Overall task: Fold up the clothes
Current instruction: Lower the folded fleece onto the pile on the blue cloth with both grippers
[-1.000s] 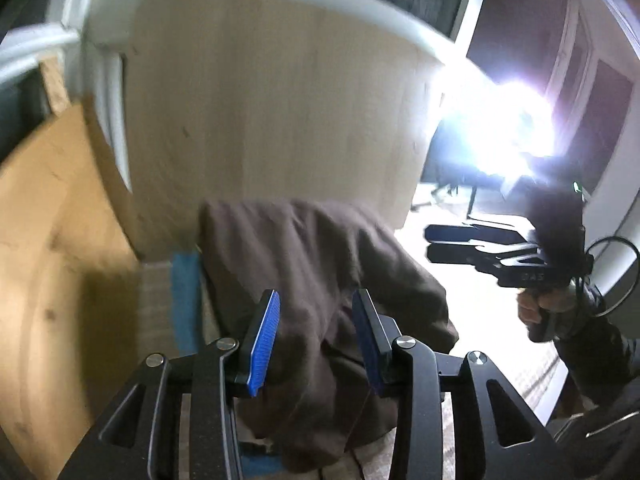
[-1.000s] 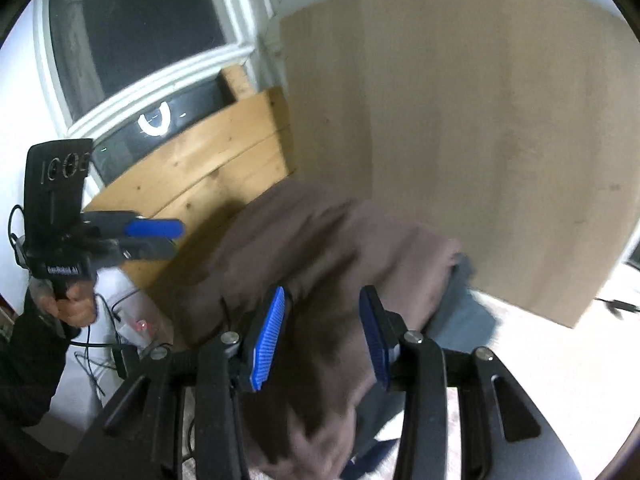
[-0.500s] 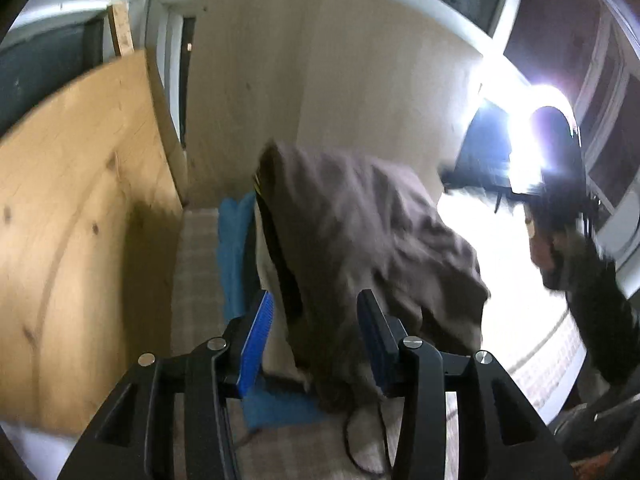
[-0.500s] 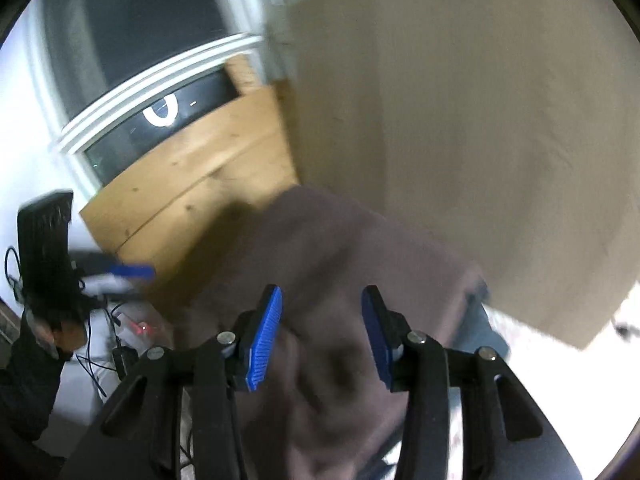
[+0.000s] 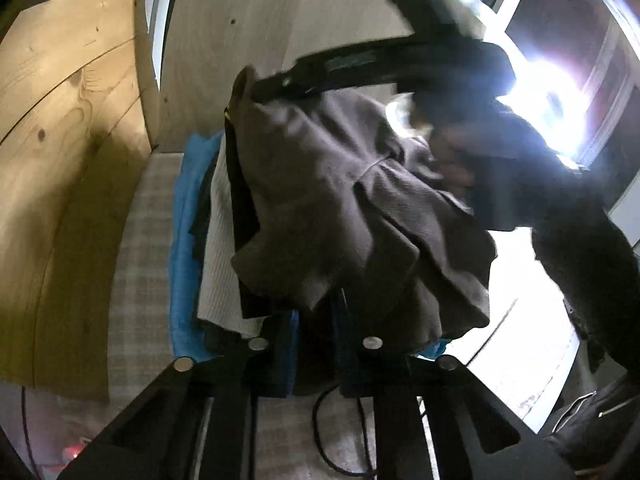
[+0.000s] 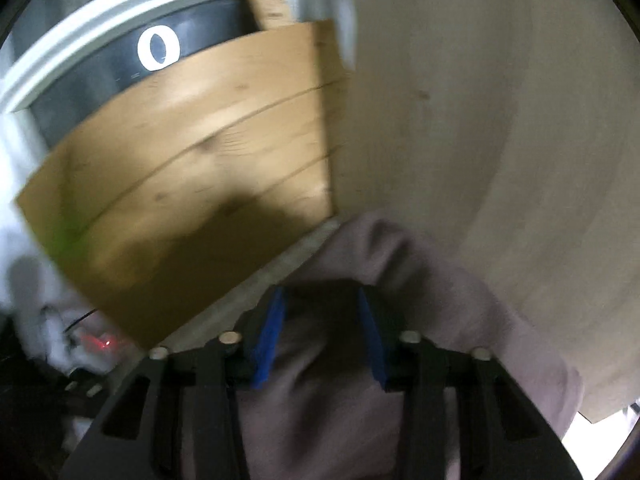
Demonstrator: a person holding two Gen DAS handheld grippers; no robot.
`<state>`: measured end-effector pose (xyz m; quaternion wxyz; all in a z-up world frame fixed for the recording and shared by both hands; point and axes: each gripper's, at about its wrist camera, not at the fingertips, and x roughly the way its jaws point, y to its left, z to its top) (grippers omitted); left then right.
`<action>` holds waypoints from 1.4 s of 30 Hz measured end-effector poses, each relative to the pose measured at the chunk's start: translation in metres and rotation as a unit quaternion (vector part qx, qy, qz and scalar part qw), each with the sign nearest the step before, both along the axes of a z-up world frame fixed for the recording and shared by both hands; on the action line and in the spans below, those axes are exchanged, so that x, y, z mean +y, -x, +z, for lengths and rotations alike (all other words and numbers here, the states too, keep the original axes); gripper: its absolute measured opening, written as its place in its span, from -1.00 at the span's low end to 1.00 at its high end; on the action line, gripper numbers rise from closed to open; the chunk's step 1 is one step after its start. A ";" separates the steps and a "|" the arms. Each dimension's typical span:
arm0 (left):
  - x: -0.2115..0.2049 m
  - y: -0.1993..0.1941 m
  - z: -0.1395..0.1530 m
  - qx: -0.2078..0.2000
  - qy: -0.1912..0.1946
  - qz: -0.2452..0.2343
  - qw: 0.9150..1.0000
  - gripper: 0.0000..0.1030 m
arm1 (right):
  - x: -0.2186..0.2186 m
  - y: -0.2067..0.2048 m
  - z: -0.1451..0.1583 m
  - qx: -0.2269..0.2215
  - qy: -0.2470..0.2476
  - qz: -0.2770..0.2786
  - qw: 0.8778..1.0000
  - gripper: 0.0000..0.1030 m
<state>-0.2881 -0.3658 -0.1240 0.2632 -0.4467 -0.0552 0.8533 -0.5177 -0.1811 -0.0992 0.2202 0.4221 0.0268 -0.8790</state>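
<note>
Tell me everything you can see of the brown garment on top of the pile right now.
The brown garment is soft, matte cloth, crumpled and heaped on a pile of clothes against the pale board. Its folds spill toward the left gripper, whose fingers stand apart at its lower edge. The right gripper, open, reaches its far top corner; whether it touches is blurred.

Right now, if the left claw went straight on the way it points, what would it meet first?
Most likely the brown garment atop the clothes pile: the left claw stands open right at its hanging lower edge. Depth is unclear; it may already touch the cloth.
</note>
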 end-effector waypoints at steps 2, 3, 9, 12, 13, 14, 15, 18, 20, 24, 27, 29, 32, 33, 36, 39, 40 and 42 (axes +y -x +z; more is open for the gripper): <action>0.008 -0.006 -0.003 -0.011 0.014 -0.015 1.000 -0.82 | 0.010 0.013 -0.012 -0.029 0.041 -0.017 0.999 -0.73; 0.012 -0.008 -0.004 -0.015 0.024 -0.024 0.999 -0.84 | 0.015 0.018 -0.016 -0.041 0.061 -0.022 0.997 -0.73; -0.017 -0.007 0.019 0.003 0.009 0.016 1.000 -0.78 | 0.027 0.004 0.007 -0.028 0.094 -0.014 0.995 -0.59; -0.027 0.005 0.039 0.019 0.017 0.039 0.999 -0.71 | 0.041 -0.019 0.029 -0.004 0.111 -0.013 0.994 -0.38; -0.025 0.007 0.046 0.030 0.022 0.040 0.999 -0.71 | 0.047 -0.027 0.036 0.010 0.106 -0.017 0.994 -0.38; -0.024 0.009 0.052 0.040 0.028 0.041 0.998 -0.71 | 0.055 -0.036 0.042 0.028 0.090 -0.027 0.995 -0.38; -0.021 0.012 0.060 0.051 0.033 0.040 0.997 -0.67 | 0.062 -0.045 0.048 0.046 0.073 -0.036 0.996 -0.38; -0.006 0.032 0.075 0.070 0.041 0.034 0.996 -0.61 | 0.086 -0.065 0.060 0.082 0.023 -0.066 0.994 -0.38; 0.009 0.055 0.084 0.078 0.046 0.030 0.995 -0.61 | 0.102 -0.065 0.059 0.076 0.019 -0.081 0.994 -0.38; 0.033 0.113 0.086 0.077 0.043 0.018 0.996 -0.54 | 0.122 -0.051 0.040 0.049 0.023 -0.088 0.995 -0.38; 0.045 0.157 0.064 0.060 0.066 0.013 0.996 -0.33 | 0.133 -0.033 0.014 0.023 0.007 -0.093 0.995 -0.38; 0.046 0.188 0.031 0.011 0.106 0.030 0.994 -0.43 | 0.150 -0.016 -0.010 -0.006 -0.016 -0.124 0.992 -0.35; 0.034 0.197 0.022 -0.001 0.097 0.047 0.994 -0.17 | 0.180 -0.022 -0.005 -0.010 0.043 -0.154 0.987 -0.35; 0.032 0.196 0.027 0.009 0.102 0.052 0.993 -0.17 | 0.184 -0.028 0.000 -0.005 0.053 -0.157 0.986 -0.35; 0.030 0.191 0.047 0.029 0.113 0.070 0.991 -0.23 | 0.170 -0.055 0.017 0.013 0.040 -0.139 0.989 -0.27; 0.038 0.176 0.066 0.046 0.115 0.079 0.989 -0.12 | 0.156 -0.082 0.033 0.032 0.026 -0.121 0.992 0.18; 0.044 0.167 0.073 0.054 0.124 0.084 0.987 0.11 | 0.151 -0.092 0.037 0.038 0.022 -0.117 0.992 0.35; 0.056 0.147 0.085 0.082 0.144 0.092 0.982 0.40 | 0.137 -0.115 0.039 0.047 0.013 -0.114 0.992 0.42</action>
